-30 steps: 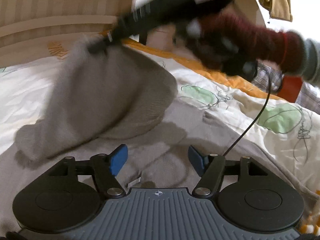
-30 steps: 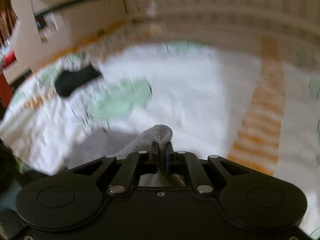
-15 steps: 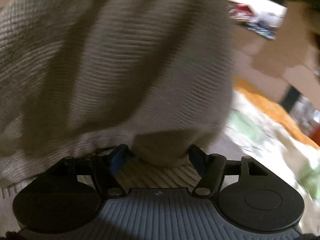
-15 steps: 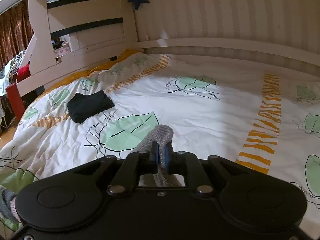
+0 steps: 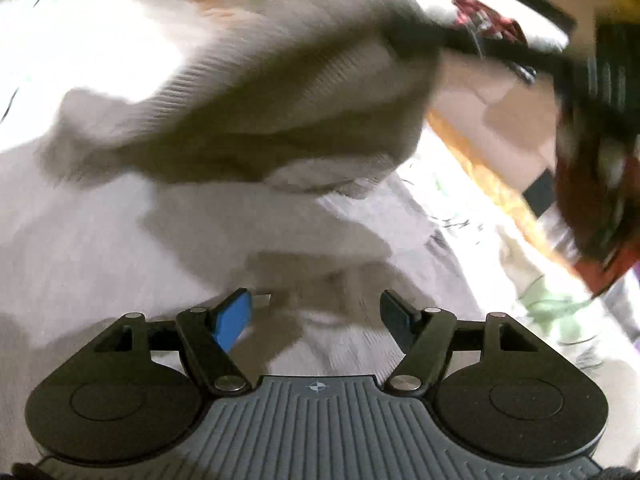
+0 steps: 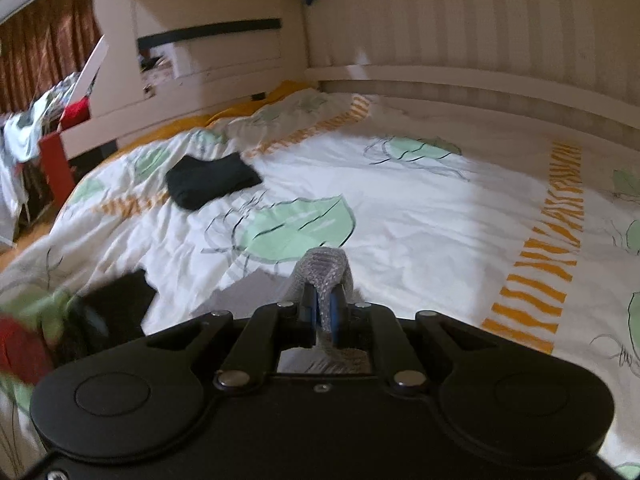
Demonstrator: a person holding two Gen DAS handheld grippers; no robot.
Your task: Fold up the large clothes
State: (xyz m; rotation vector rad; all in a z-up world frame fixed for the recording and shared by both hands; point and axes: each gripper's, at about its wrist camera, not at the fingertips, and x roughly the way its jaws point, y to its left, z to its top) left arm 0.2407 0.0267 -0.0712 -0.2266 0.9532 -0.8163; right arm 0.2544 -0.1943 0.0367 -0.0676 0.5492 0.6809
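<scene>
Over the leaf-print duvet (image 6: 420,216), right tongs (image 6: 325,307) pinch the grey sweater (image 5: 280,92); left tongs (image 5: 316,320) gape empty.

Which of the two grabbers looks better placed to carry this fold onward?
Probably the right gripper: it is shut on a fold of the grey sweater. The left gripper is open, holding nothing.

One grey knit sweater (image 5: 280,92); one folded black garment (image 6: 210,179) ahead-left of the right gripper (image 6: 323,312); two grippers, including the left gripper (image 5: 316,316).
</scene>
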